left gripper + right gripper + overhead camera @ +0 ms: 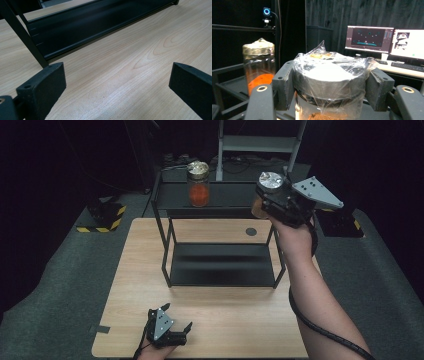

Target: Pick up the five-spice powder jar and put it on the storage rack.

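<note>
**A:** Two claws in play, so start with the near one. What's your left doing?

**B:** My left gripper rests at the near edge of the table, jaws spread wide with nothing but bare wood between them. In the left gripper view I look along the boards to the black rack's lower shelf. That hand is idle.

**A:** And farther out?

**B:** My right gripper is up at the right end of the rack's top shelf, pinching the jar with the plastic-wrapped lid. The pads clamp the lid band from both sides, and crinkled film bunches up between them. I see brown powder just below the lid.

**A:** How's the jar sitting in the grip?

**B:** Upright, I'd say: long axis vertical, lid to the ceiling, base hanging below my jaws. It sits level in the right gripper view.

**A:** So what makes this step go well?

**B:** My guess is it belongs on the top shelf beside the jar with orange contents, which stands well apart to the left. I'd keep it plumb, clear the shelf rim, lower it straight and let go only once the base sits flat. That film looks slippery, so a tilt could let it slide.
</note>
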### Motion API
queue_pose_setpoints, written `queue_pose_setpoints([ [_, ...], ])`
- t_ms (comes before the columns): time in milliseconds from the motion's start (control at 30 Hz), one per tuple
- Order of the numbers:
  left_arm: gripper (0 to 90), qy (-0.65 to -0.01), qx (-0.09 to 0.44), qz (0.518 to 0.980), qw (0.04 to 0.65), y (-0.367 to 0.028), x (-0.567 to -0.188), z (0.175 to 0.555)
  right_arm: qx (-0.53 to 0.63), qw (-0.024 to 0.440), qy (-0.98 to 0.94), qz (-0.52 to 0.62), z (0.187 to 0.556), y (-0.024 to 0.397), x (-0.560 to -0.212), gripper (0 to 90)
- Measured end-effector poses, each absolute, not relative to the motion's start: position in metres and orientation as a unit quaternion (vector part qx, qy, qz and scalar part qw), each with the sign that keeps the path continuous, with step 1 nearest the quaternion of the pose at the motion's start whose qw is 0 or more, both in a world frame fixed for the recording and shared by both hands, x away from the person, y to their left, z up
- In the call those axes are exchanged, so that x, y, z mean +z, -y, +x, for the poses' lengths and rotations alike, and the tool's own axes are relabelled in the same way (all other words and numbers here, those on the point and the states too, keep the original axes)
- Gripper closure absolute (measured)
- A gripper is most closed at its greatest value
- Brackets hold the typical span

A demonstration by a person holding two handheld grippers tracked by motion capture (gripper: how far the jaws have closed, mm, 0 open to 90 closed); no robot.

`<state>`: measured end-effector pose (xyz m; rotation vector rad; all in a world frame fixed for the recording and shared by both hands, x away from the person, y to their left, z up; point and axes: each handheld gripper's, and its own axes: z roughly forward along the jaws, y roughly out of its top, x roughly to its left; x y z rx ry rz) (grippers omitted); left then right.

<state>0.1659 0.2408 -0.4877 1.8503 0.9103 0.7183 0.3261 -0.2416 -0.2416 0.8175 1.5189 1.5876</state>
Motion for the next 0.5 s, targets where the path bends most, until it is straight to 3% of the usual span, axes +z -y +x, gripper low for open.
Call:
queue_pose_setpoints([
  [500,1.3,-0.372,0.288,0.749,0.465,-0.243,-0.488,0.166,0.615,0.393,-0.594,0.339,0.353,0.234,-0.236,34.3],
])
